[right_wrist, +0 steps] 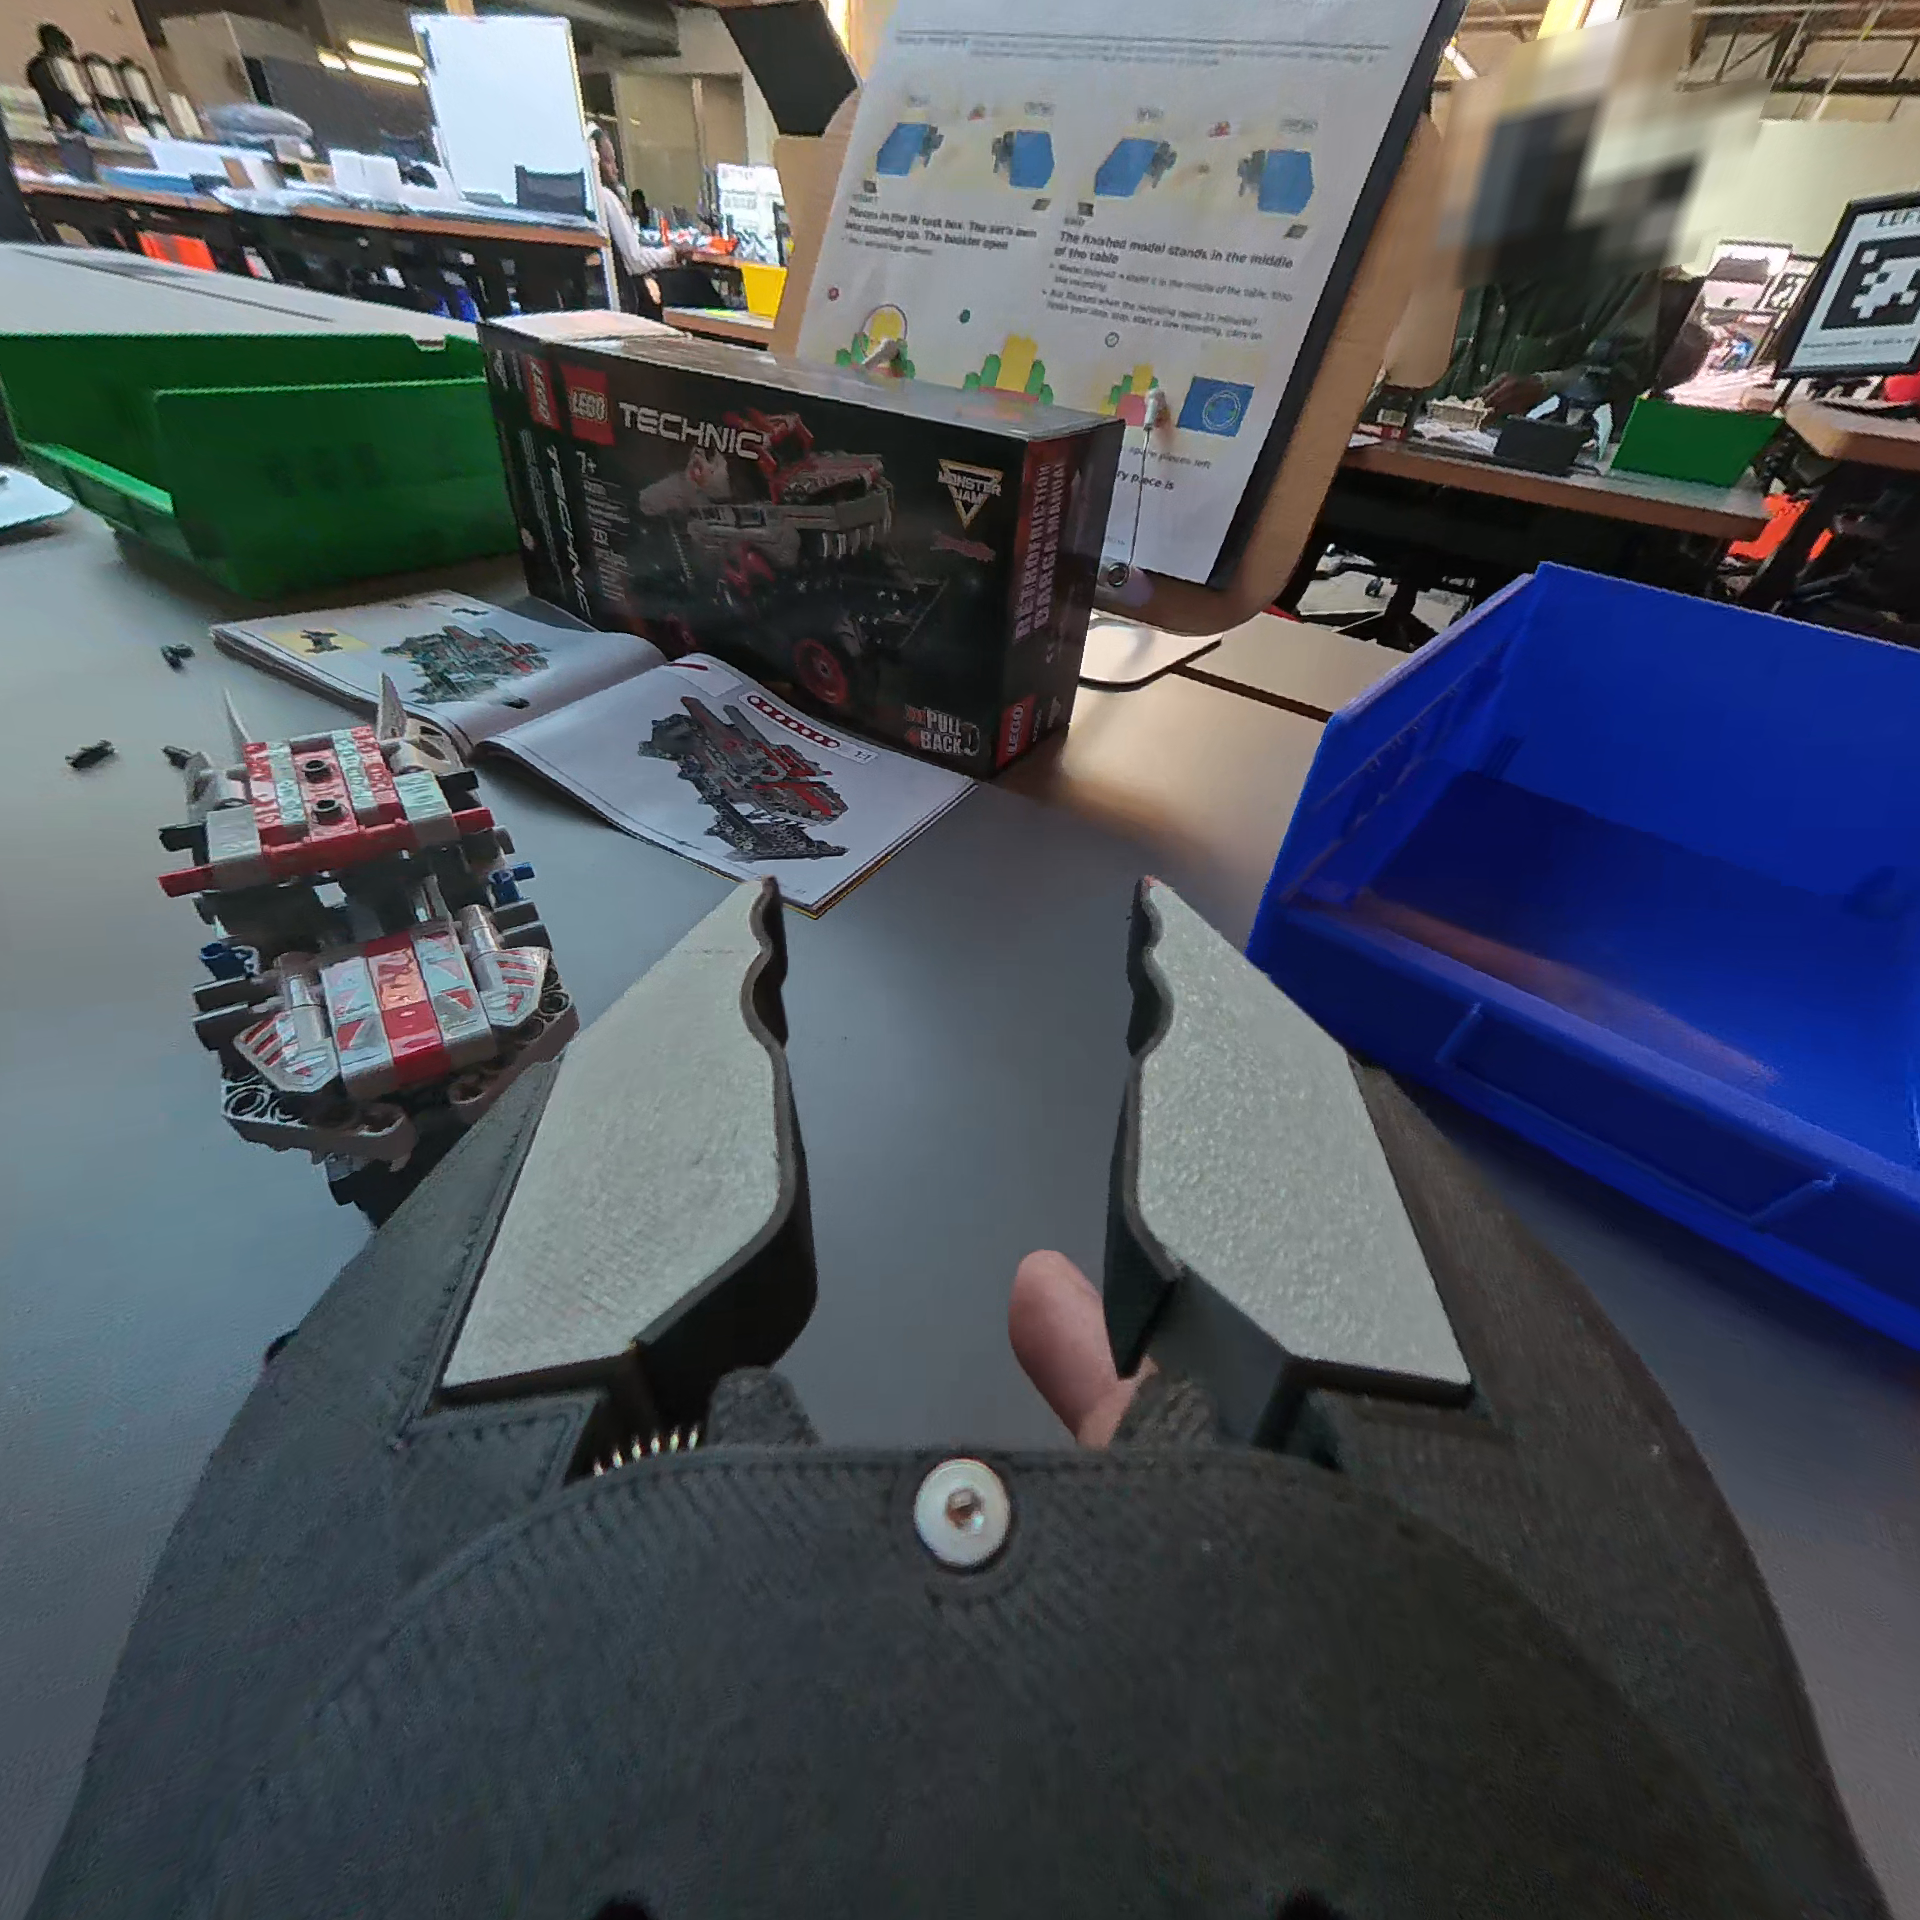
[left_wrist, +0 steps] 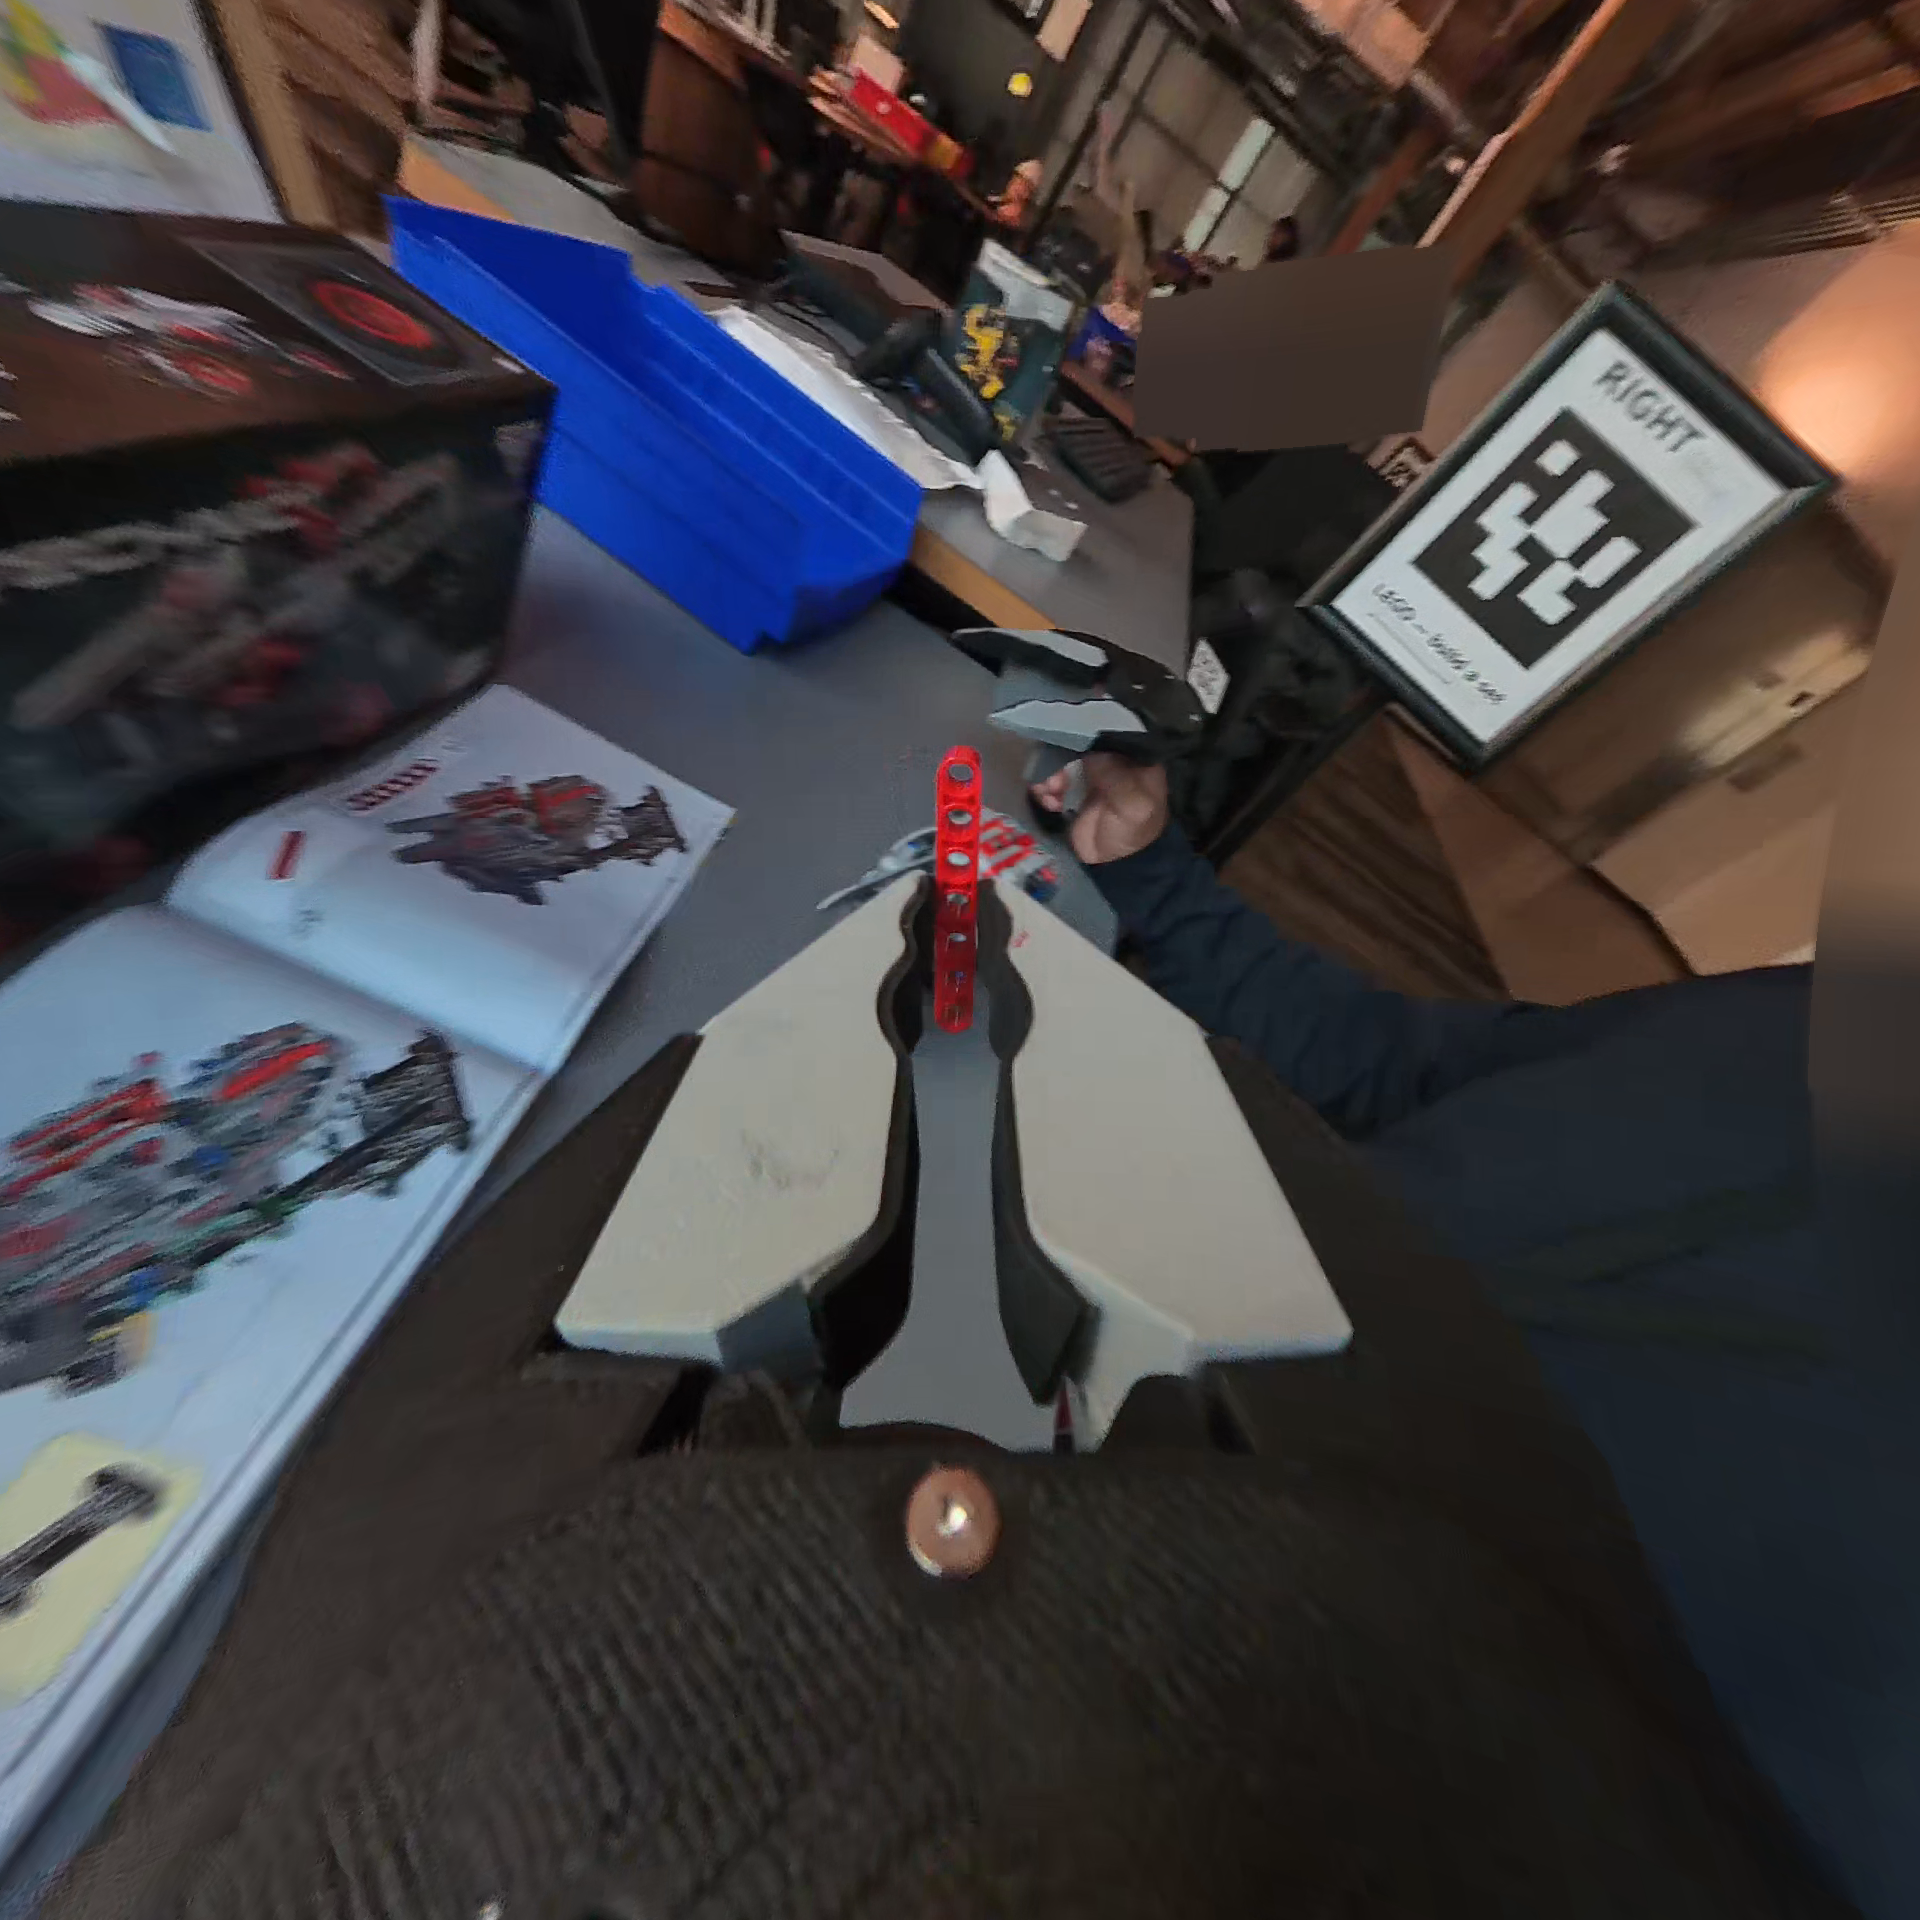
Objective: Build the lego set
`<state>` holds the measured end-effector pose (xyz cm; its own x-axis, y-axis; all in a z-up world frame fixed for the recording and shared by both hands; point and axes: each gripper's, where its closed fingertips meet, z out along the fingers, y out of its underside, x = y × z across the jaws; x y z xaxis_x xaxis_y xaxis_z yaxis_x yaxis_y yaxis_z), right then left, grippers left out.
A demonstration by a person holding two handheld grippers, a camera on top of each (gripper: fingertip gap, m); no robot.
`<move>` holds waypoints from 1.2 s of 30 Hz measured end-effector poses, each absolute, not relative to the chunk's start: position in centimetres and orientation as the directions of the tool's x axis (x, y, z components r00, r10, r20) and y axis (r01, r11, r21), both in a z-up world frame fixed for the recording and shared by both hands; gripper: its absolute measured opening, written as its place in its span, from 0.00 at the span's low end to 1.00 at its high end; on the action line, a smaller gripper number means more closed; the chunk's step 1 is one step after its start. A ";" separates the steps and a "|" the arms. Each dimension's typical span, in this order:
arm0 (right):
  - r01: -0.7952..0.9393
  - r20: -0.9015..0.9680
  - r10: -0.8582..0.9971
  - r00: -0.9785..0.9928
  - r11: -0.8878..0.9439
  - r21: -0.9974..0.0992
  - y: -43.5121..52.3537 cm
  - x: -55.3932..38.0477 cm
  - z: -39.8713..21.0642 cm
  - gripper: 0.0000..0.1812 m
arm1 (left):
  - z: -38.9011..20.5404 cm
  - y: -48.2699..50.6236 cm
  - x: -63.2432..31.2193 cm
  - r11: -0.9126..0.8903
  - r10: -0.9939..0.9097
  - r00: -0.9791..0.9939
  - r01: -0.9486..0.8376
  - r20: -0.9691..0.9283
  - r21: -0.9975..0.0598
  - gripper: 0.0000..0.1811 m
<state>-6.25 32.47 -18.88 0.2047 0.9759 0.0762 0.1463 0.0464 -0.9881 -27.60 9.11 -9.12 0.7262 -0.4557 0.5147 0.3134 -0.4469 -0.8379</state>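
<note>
My left gripper [left_wrist: 954, 914] is shut on a red beam with holes [left_wrist: 956, 831], which stands up between the fingertips above the grey table. The part-built red, grey and black model [right_wrist: 358, 956] sits on the table to the left of my right gripper [right_wrist: 951, 904], which is open and empty just above the table. In the left wrist view the right gripper [left_wrist: 1081, 691] shows farther off, held by a hand, with the model [left_wrist: 1013, 847] partly hidden behind my fingers. The open instruction booklet [right_wrist: 665, 748] lies beyond the model.
The black set box [right_wrist: 810, 540] stands behind the booklet. A blue bin [right_wrist: 1621, 935] is at the right, a green bin [right_wrist: 260, 457] at the back left. Small black pins [right_wrist: 94, 753] lie on the table [right_wrist: 935, 1091]. A framed marker sign [left_wrist: 1558, 520] stands nearby. There is about 35 centimetres between the tips of the two grippers.
</note>
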 end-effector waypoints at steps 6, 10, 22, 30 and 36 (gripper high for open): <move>0.192 0.078 0.980 0.184 0.042 -0.980 32.2 -6.7 -19.8 0.38 | -13.5 10.7 -20.3 -0.441 -0.636 0.619 0.200 0.462 -0.875 0.02; 0.210 0.080 0.982 0.172 0.043 -0.977 32.0 -7.0 -20.1 0.40 | -14.6 11.8 -19.5 -0.397 -0.707 0.576 0.155 0.409 -0.905 0.02; 0.210 0.017 0.988 0.153 -0.015 -0.978 32.4 -7.3 -20.4 0.41 | -18.1 14.1 -21.8 -0.469 -0.646 0.546 0.267 0.533 -0.842 0.02; 0.204 0.038 0.985 0.166 0.003 -0.979 32.4 -7.1 -20.1 0.41 | -18.3 15.0 -22.8 -0.566 -0.514 0.508 0.404 0.691 -0.718 0.02; 0.180 0.054 0.992 0.113 0.033 -0.983 30.1 -6.4 -19.3 0.38 | -17.0 14.6 -21.3 -0.559 -0.501 0.533 0.402 0.682 -0.725 0.02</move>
